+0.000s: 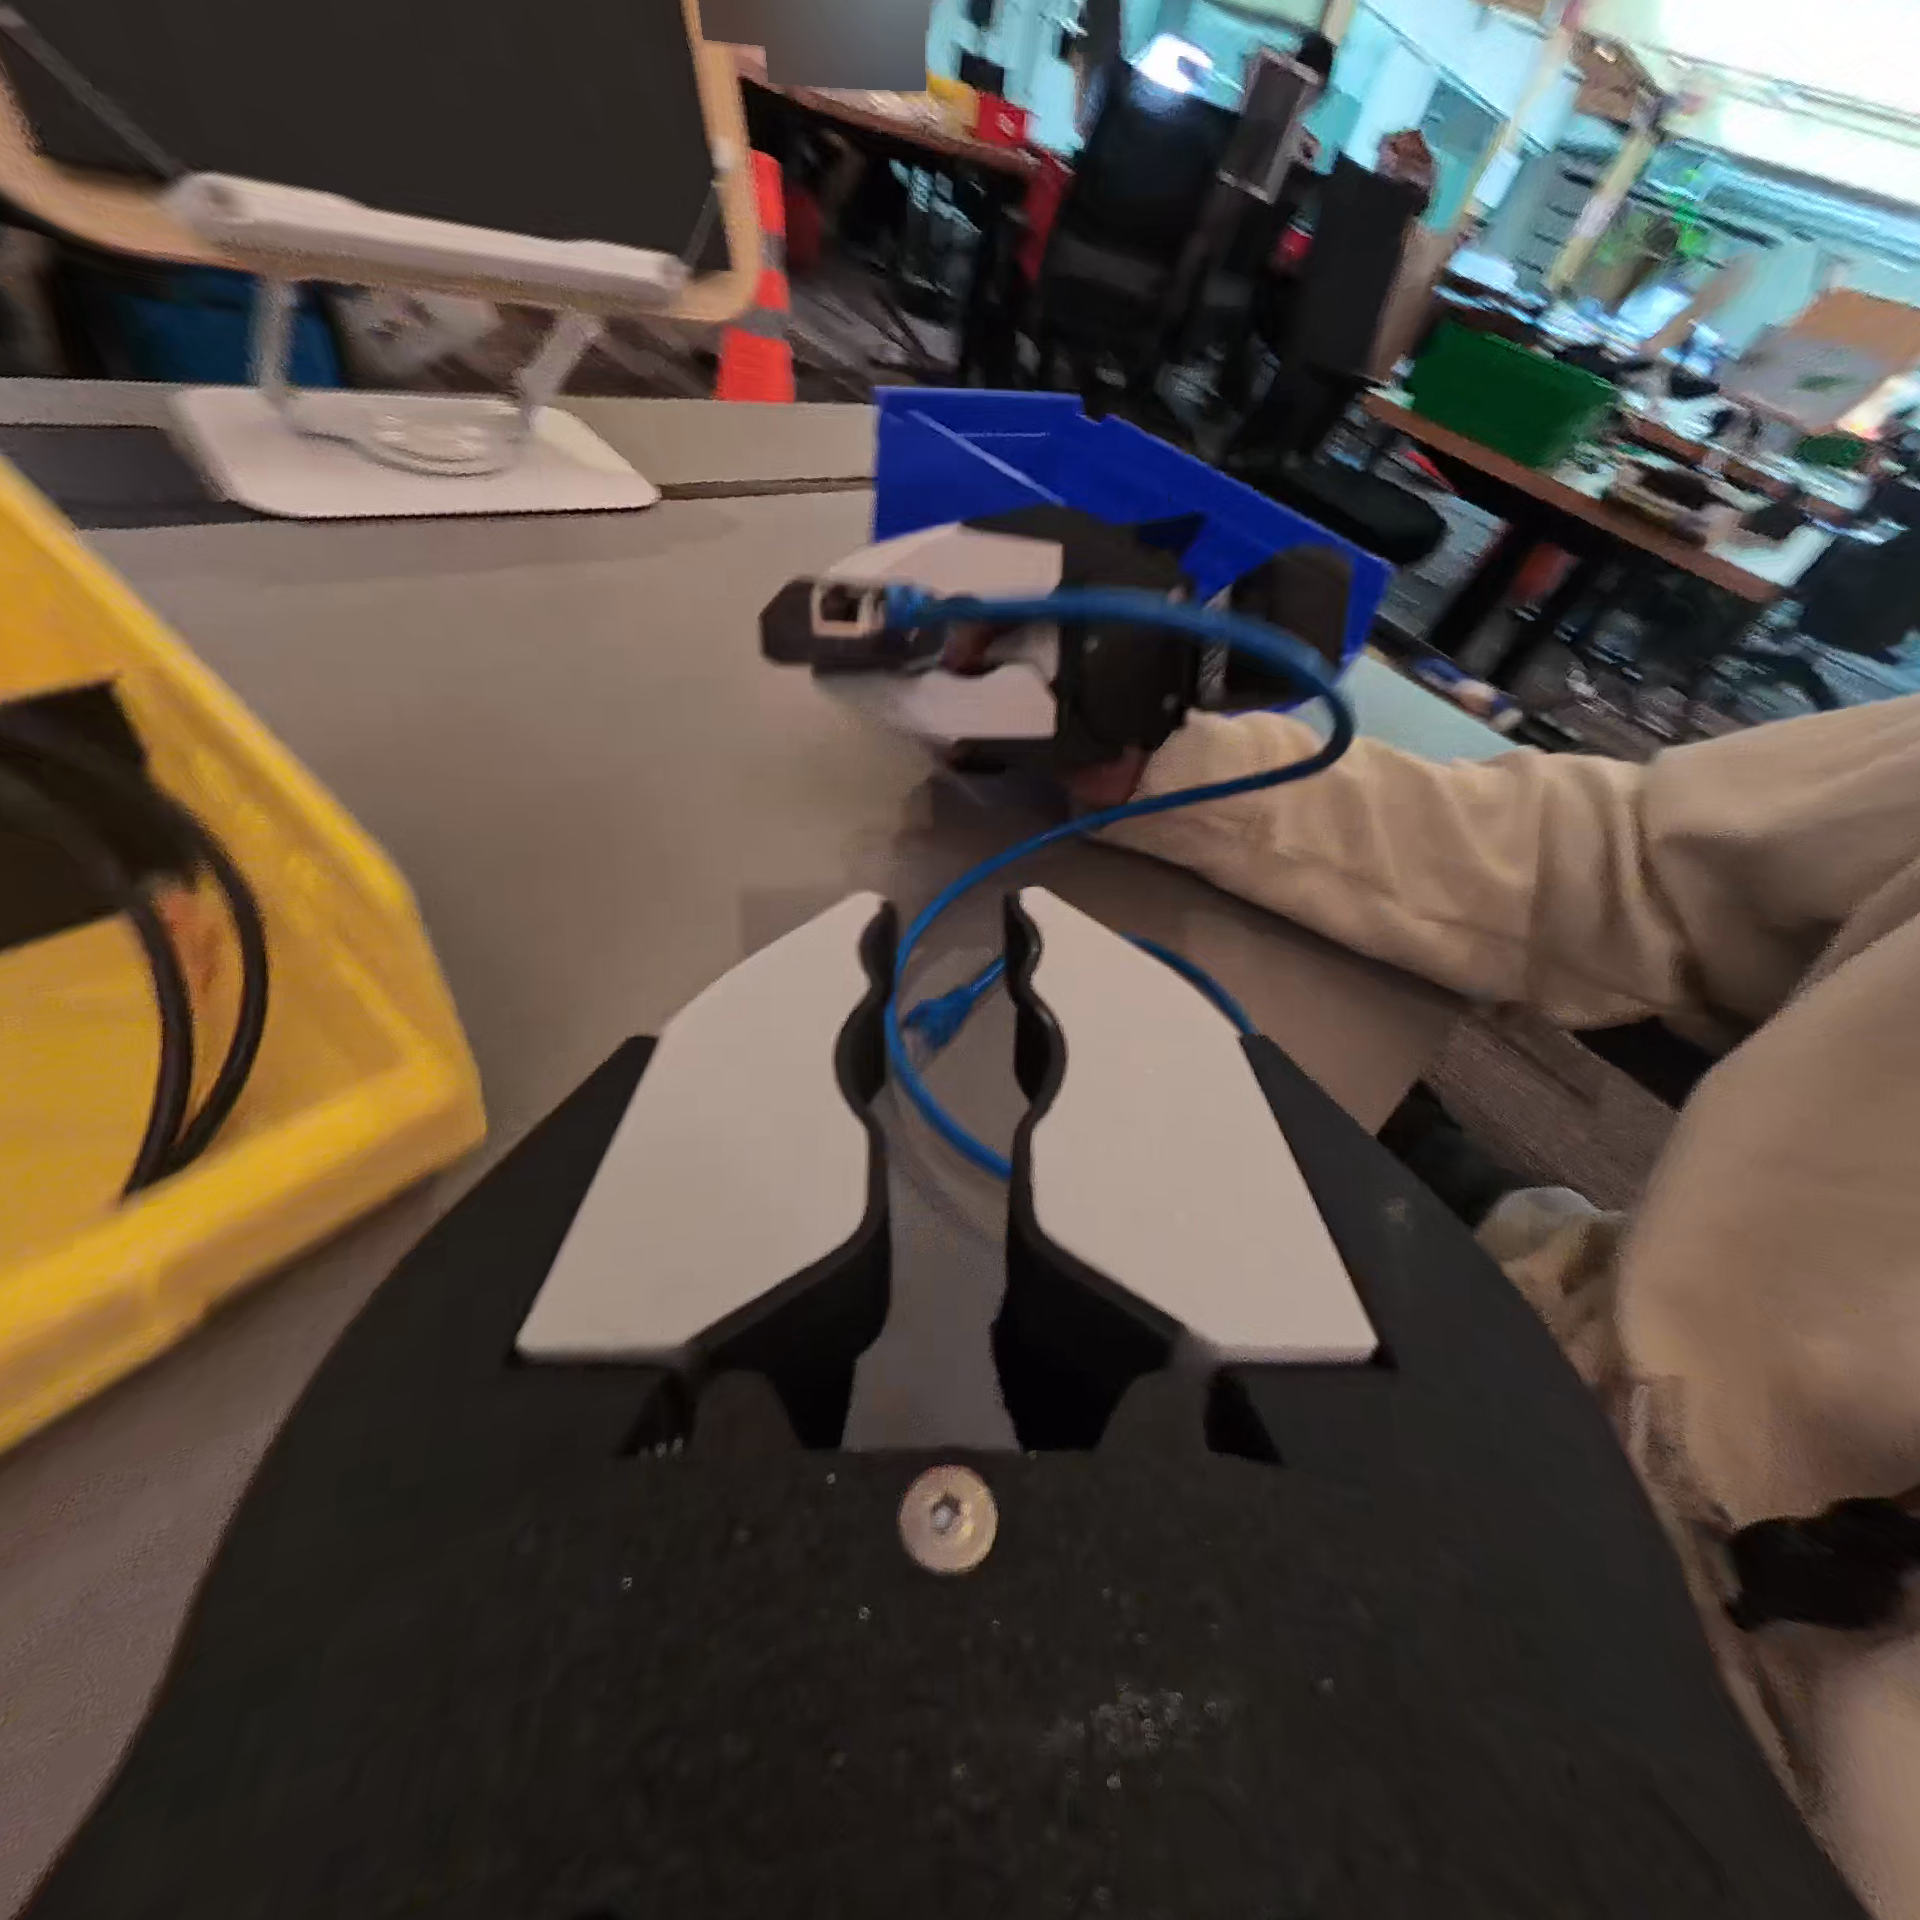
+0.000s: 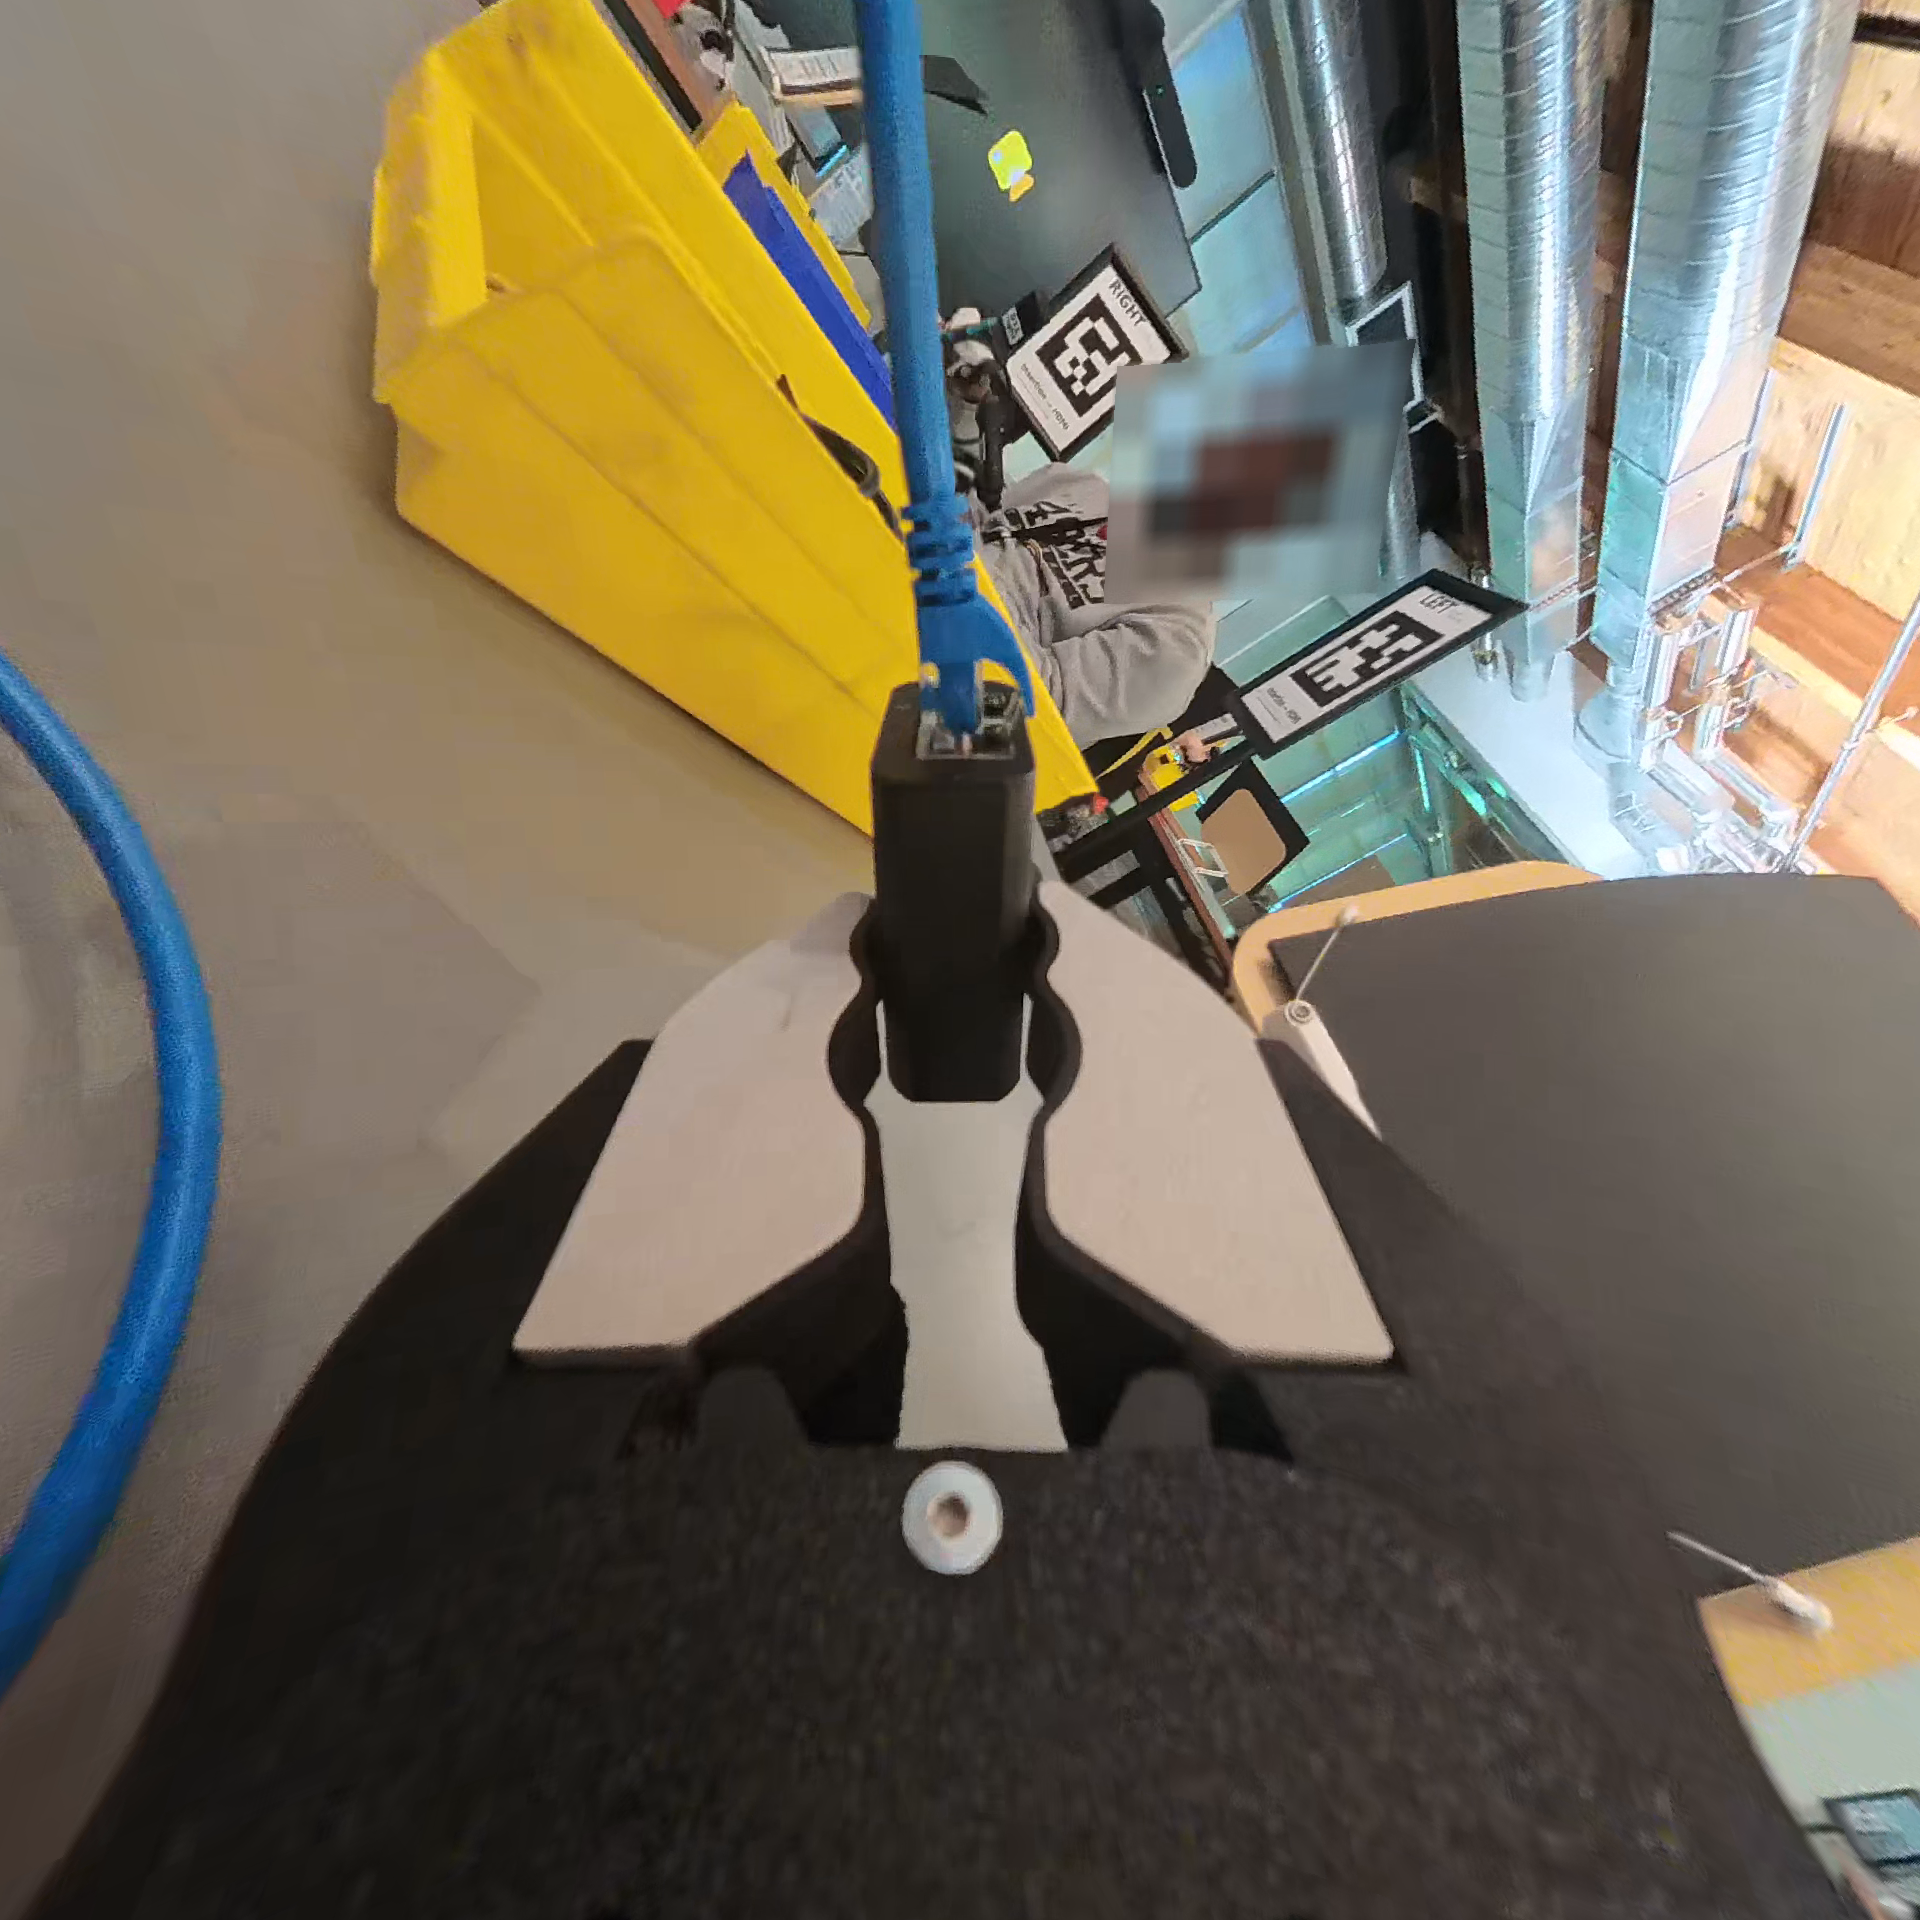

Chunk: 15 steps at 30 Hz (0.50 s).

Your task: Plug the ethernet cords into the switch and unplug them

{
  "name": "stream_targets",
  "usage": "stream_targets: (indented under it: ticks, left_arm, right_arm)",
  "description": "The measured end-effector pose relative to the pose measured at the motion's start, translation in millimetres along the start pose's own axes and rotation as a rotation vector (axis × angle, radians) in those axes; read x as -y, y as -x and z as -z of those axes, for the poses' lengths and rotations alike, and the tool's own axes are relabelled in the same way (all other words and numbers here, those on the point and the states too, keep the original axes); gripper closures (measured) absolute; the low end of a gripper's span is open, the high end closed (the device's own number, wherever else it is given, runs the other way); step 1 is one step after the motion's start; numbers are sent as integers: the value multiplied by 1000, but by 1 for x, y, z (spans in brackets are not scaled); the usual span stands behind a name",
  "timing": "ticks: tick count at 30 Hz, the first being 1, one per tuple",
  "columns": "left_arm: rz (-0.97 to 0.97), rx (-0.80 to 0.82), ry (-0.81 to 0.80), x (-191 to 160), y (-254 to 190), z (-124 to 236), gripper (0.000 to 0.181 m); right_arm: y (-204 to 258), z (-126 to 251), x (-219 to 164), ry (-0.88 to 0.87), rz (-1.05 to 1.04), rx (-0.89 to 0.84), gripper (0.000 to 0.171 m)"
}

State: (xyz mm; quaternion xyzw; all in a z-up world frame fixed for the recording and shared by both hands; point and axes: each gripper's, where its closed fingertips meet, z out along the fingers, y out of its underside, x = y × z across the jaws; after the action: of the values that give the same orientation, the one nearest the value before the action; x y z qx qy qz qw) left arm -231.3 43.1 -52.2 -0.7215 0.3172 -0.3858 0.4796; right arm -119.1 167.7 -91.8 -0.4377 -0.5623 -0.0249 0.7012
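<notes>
The left gripper (image 1: pixel 945 997) hangs narrowly open and empty above the loose plug (image 1: pixel 940 1013) of the blue cord (image 1: pixel 1226 634), which lies on the grey table (image 1: pixel 520 748) right between its fingers, pointing down-left. It is the nearer claw to that plug. Farther ahead, the right gripper (image 2: pixel 951 987) clamps the black switch (image 2: pixel 951 883), its long axis in line with the fingers, the cord's other end seated in a port. A yellow bin (image 1: pixel 260 935) sits left, a blue bin (image 1: pixel 1091 468) behind; beyond, a cluttered workshop.
</notes>
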Motion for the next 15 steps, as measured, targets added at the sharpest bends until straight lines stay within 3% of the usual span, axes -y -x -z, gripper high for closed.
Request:
stream_targets:
  ticks: [3, 4, 13, 15]
  left_arm:
    - [54, 93, -26, -40, 1, 15, 154]
    - [91, 103, -12, -46, 2, 16, 143]
    - [102, 140, 79, -60, 24, 10, 142]
    - [120, 213, 73, -55, 42, 12, 141]
  right_arm:
    - [-4, 0, -2, 4, -25, -14, 147]
    - [-4, 0, -3, 12, -27, -14, 147]
    - [5, -3, -4, 33, 21, 17, 147]
    - [7, -5, -4, 41, 33, 25, 147]
